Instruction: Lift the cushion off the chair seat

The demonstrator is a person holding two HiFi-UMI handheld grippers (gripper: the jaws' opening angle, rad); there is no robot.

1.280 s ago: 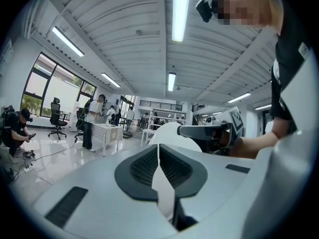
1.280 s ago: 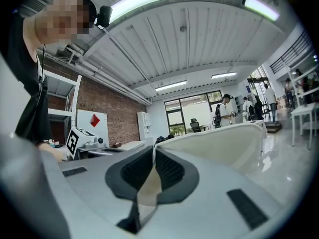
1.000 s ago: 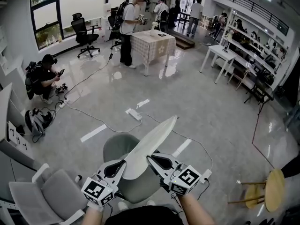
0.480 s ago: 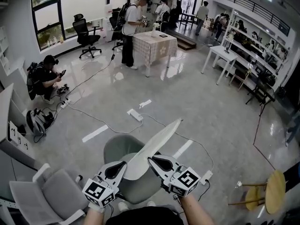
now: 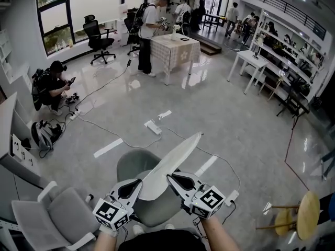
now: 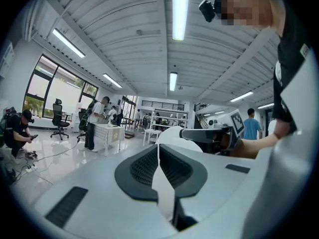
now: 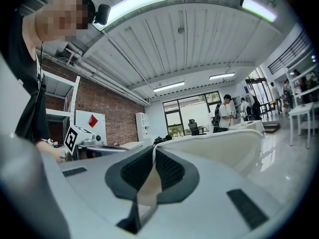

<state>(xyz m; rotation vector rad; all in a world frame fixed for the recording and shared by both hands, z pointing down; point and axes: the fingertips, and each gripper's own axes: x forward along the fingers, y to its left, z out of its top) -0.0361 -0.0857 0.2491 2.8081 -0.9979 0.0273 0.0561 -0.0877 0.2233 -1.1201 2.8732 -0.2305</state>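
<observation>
A thin cream cushion [image 5: 171, 161] hangs tilted in the air above the round grey-green chair seat [image 5: 130, 163], its far end pointing up and to the right. My left gripper [image 5: 137, 183] is shut on the cushion's near left edge. My right gripper [image 5: 169, 178] is shut on its near right edge. In the left gripper view the cushion's edge [image 6: 163, 190] is pinched between the dark pads of the left gripper [image 6: 158, 146]. In the right gripper view the right gripper [image 7: 153, 149] clamps the cushion [image 7: 222, 148], which stretches away to the right.
A white armchair [image 5: 52, 216] stands at the lower left and a wooden stool [image 5: 302, 213] at the lower right. Cables and a power strip [image 5: 153, 127] cross the glossy floor ahead. Beyond are a cloth-covered table [image 5: 175, 48], a crouching person [image 5: 49, 85] and standing people.
Both grippers and the cushion have kept still. Only the head view has drifted slightly.
</observation>
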